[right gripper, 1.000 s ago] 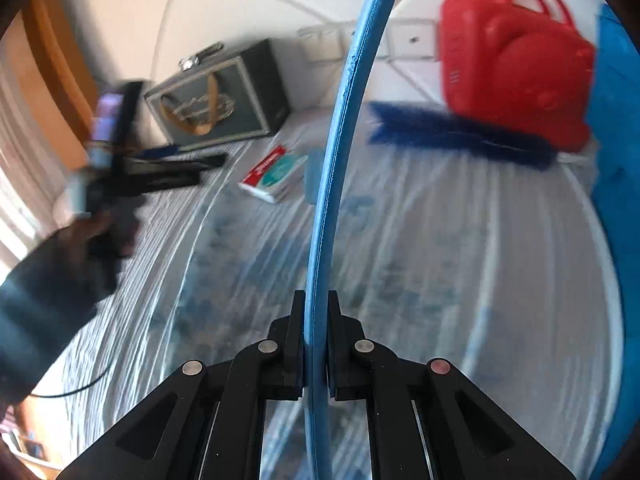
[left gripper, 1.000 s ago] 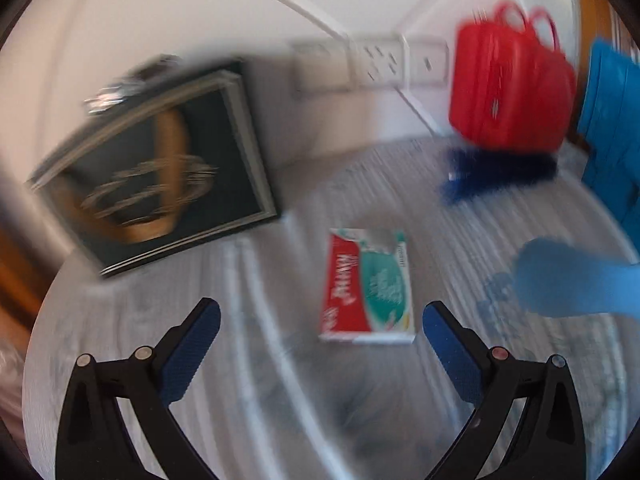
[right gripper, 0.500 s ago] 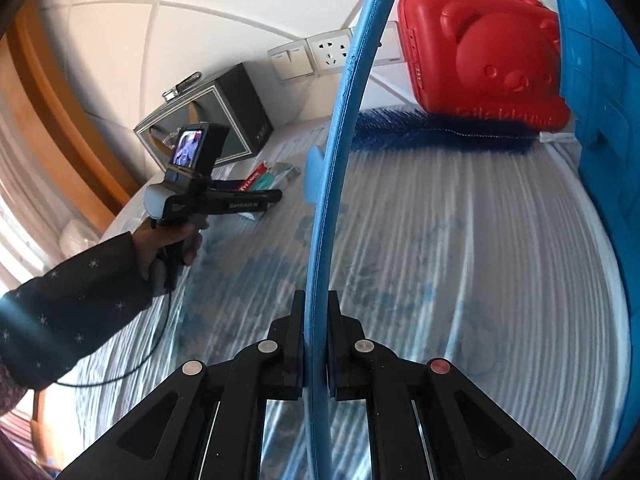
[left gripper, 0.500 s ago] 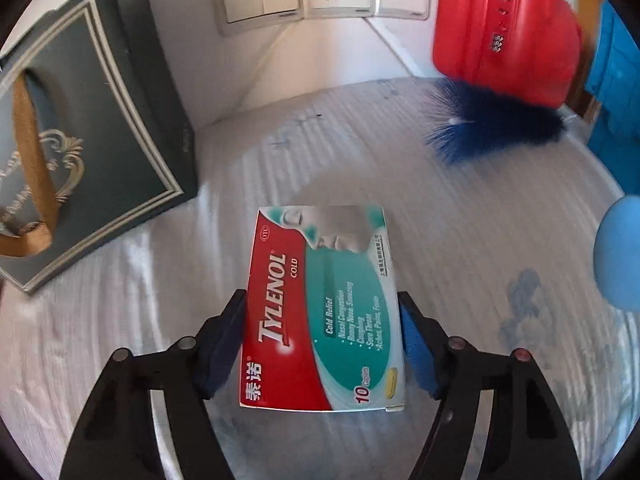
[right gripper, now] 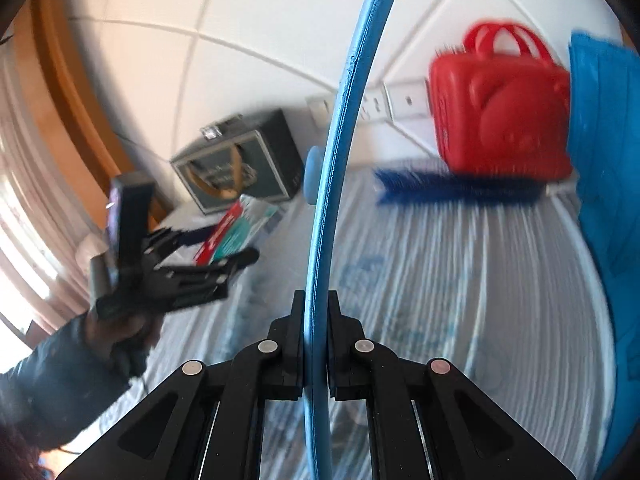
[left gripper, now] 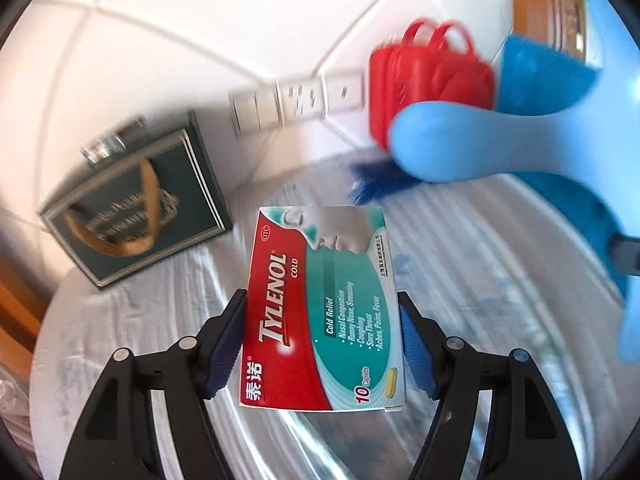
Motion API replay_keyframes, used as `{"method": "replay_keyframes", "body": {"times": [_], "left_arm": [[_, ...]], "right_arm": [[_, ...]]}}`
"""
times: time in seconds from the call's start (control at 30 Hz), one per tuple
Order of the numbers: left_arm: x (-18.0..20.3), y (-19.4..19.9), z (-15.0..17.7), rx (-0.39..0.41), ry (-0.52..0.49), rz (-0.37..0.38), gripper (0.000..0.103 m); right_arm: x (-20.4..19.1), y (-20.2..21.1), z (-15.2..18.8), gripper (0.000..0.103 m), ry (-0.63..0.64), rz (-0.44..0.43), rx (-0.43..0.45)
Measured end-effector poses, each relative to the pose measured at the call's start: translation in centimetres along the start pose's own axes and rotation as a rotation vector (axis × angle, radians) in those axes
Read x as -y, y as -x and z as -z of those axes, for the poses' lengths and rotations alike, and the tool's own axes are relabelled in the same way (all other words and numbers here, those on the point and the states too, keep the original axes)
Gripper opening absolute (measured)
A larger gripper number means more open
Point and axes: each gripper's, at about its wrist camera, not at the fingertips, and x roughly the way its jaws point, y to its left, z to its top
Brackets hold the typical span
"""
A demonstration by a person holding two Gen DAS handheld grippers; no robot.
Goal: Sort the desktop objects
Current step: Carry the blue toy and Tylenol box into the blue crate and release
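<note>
A red, white and teal Tylenol Cold box (left gripper: 324,312) hangs above the striped tabletop (left gripper: 500,280). My left gripper (left gripper: 320,320) is shut on its two long sides with the blue pads. The right wrist view shows the same box (right gripper: 236,232) at the left, in the left gripper (right gripper: 224,246) that a sleeved hand holds up. My right gripper (right gripper: 316,308) is shut on a thin light-blue plastic piece (right gripper: 344,120), seen edge-on and curving upward. In the left wrist view its broad rounded end (left gripper: 480,144) floats at the upper right.
A red handled case (right gripper: 500,120) stands against the wall at the back right, with a dark blue brush (right gripper: 460,190) lying before it. A dark gift box (left gripper: 136,208) leans at the back left under wall sockets (left gripper: 300,100). A blue panel (right gripper: 608,160) borders the right edge.
My left gripper went from open over the lying box to shut on it and raised it off the table. My right gripper rose a little with the blue piece.
</note>
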Motion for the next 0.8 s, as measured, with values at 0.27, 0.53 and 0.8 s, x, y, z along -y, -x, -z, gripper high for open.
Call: {"method": "replay_keyframes", "body": {"times": [0.27, 0.53, 0.8], "left_arm": [[8.7, 11.9, -3.0, 0.154, -0.1, 0.034, 0.07], [22.7, 19.2, -8.5, 0.315, -0.152, 0.135, 0.07], [39.7, 20.9, -13.5, 0.41, -0.192, 0.135, 0.07]], "right_arm": [[-3.5, 12.8, 0.2, 0.008, 0.027, 0.054, 0.178], [0.9, 29.3, 1.6, 0.008, -0.019, 0.168, 0.369], [11.7, 42.4, 2.5, 0.008, -0.039, 0.267, 0.424]]}}
